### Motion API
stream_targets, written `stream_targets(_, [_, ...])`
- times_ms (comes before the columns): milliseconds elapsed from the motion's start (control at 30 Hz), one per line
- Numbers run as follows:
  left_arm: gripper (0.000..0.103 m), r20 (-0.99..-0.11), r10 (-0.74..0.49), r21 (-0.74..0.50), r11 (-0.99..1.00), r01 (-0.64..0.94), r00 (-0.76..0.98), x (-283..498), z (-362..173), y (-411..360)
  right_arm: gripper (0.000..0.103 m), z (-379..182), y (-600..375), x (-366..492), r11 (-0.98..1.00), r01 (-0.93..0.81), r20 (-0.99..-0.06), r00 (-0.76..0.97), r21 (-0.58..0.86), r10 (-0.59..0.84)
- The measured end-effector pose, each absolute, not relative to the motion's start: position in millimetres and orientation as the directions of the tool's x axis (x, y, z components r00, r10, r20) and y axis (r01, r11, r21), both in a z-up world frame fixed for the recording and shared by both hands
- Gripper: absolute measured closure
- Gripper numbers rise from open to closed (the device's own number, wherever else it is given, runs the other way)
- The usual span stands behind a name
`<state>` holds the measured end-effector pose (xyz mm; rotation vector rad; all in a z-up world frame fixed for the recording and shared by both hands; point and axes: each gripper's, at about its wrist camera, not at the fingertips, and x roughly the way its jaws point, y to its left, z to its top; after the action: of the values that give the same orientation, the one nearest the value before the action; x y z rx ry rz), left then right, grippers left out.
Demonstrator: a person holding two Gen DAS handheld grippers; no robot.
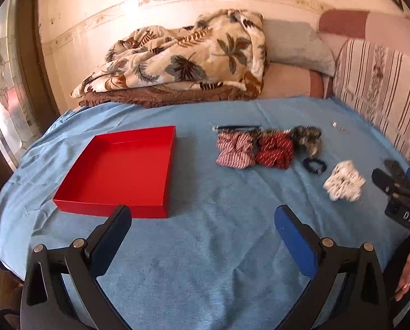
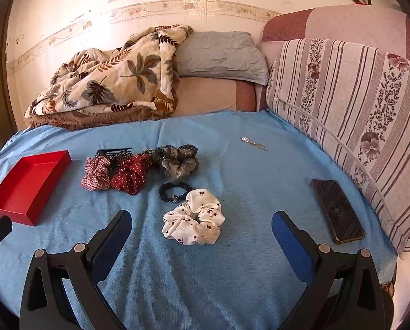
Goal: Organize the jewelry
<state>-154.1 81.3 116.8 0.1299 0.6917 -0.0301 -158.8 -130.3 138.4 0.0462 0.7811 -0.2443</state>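
Blue bedspread (image 2: 232,288) is filling the view — the white cherry-print scrunchie (image 2: 194,221) is lying dead ahead of the right tongs (image 2: 202,236), released wide and nearer; left tongs (image 1: 203,233), also released, are facing the empty red box (image 1: 117,170).

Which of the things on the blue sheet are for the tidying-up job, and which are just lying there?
For the job:
red box
white scrunchie
dark hair tie
grey scrunchie
red dotted scrunchie
checked scrunchie
black clip
silver trinket

Just lying about:
phone
leaf blanket
grey pillow
striped cushion
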Motion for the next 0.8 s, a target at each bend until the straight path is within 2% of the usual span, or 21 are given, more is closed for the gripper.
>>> stream_targets(567, [0.000,-0.743,0.041,0.097,0.994,0.046,0.669,-113,82,87,0.000,105,-148,-125,0.978,0.205,-0.774,0.615,-0.032,-0.154])
stream_targets(800, [0.000,-0.709,0.029,0.102,0.993,0.061,0.705,-72,105,89,0.000,100,-164,-106,0.977,0.210,-0.780,0.604,-0.047,-0.167])
